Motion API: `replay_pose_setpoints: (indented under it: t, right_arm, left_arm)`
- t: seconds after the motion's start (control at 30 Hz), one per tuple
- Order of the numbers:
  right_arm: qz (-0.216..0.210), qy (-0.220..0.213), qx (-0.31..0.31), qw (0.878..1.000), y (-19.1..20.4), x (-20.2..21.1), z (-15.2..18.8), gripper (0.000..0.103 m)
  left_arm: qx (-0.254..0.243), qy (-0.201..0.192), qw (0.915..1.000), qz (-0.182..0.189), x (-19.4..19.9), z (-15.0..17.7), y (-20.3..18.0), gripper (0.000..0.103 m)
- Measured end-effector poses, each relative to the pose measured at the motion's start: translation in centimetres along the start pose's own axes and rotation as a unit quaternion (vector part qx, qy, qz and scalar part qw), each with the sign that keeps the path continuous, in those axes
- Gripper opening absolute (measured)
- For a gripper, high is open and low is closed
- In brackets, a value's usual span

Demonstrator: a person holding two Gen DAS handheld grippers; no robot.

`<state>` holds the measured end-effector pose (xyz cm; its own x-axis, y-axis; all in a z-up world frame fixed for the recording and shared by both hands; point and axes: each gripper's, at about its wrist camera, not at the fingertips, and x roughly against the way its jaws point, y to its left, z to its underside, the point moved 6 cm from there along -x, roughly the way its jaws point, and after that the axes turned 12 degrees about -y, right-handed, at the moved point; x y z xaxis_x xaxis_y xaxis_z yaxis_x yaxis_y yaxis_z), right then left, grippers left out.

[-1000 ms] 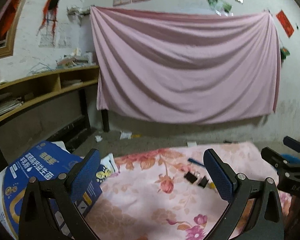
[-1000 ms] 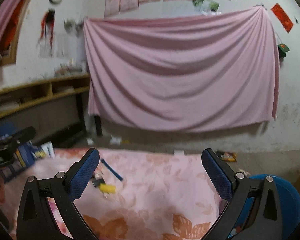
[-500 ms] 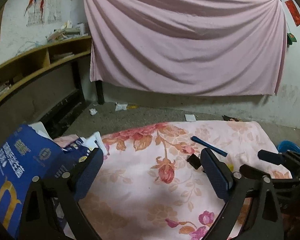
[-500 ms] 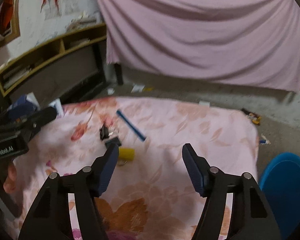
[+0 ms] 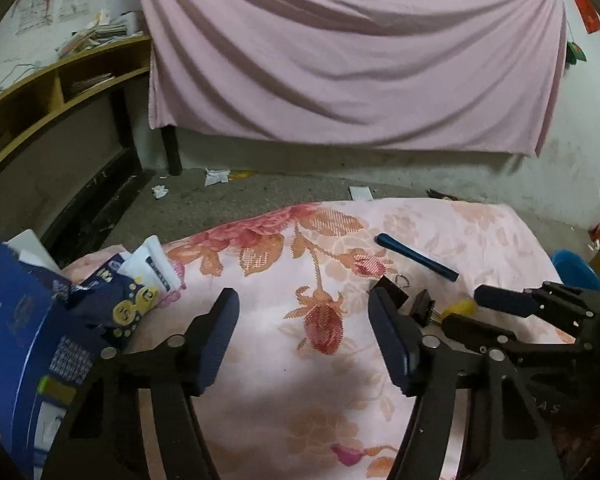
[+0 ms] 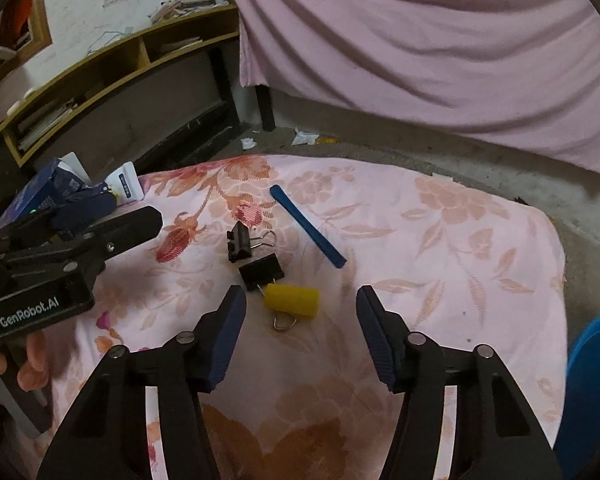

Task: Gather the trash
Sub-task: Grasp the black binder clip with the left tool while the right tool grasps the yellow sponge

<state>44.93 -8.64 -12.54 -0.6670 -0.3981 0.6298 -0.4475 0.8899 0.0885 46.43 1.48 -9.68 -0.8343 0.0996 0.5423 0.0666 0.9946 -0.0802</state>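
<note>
Trash: spongy yellow cylinder [image 6: 292, 300], blue stick [image 6: 308, 226]; both tongs closing, empty.

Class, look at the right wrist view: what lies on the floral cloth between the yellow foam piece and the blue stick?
Nothing: in the right wrist view only bare floral cloth separates the yellow foam piece from the blue stick. The binder clips sit off to the left.

A lived-in room of a home is showing: a pink sheet [image 5: 348, 52] is hanging across the plastered wall, papers are piling on a wooden shelf [image 6: 112, 64], and scraps are lying on the concrete floor [image 5: 236, 196].
</note>
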Motion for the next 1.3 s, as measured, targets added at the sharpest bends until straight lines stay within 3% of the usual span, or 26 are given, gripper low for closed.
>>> replay_pose_setpoints:
  t: [0.13, 0.17, 0.47, 0.67, 0.83, 0.93, 1.13, 1.3]
  right_arm:
    - [-0.009, 0.014, -0.009, 1.000, 0.1, -0.7, 0.3, 0.028]
    - [-0.014, 0.015, -0.011, 1.000, 0.1, -0.7, 0.4, 0.027]
    - [0.009, 0.007, -0.023, 1.000, -1.6, 0.3, 0.5, 0.027]
    - [0.014, 0.003, -0.054, 0.998, -3.0, 0.5, 0.6, 0.027]
    - [0.014, 0.003, -0.052, 0.999, -3.0, 0.4, 0.6, 0.027]
    - [0.013, 0.003, -0.053, 0.998, -3.2, 0.4, 0.6, 0.027]
    - [0.020, 0.002, -0.053, 0.998, -3.1, 0.5, 0.6, 0.027]
    - [0.028, -0.017, -0.048, 0.998, -2.9, 1.4, 0.6, 0.027]
  left_arm:
    - [0.009, 0.016, 0.9993, 0.031, -0.9, 0.3, -0.5, 0.054]
    - [0.007, 0.018, 0.9991, 0.037, -1.1, 0.3, -0.7, 0.051]
    - [-0.029, 0.060, 0.9952, 0.072, -3.8, 0.9, -3.3, 0.049]
    - [-0.071, 0.064, 0.9918, 0.085, -5.1, 1.0, -5.3, 0.049]
    - [-0.093, 0.077, 0.9890, 0.085, -6.1, 1.8, -6.3, 0.034]
    - [-0.089, 0.076, 0.9892, 0.088, -6.1, 2.1, -6.1, 0.024]
    - [-0.091, 0.068, 0.9895, 0.089, -5.4, 2.1, -6.2, 0.024]
    - [-0.083, 0.014, 0.9940, 0.070, -2.6, 1.5, -6.3, 0.024]
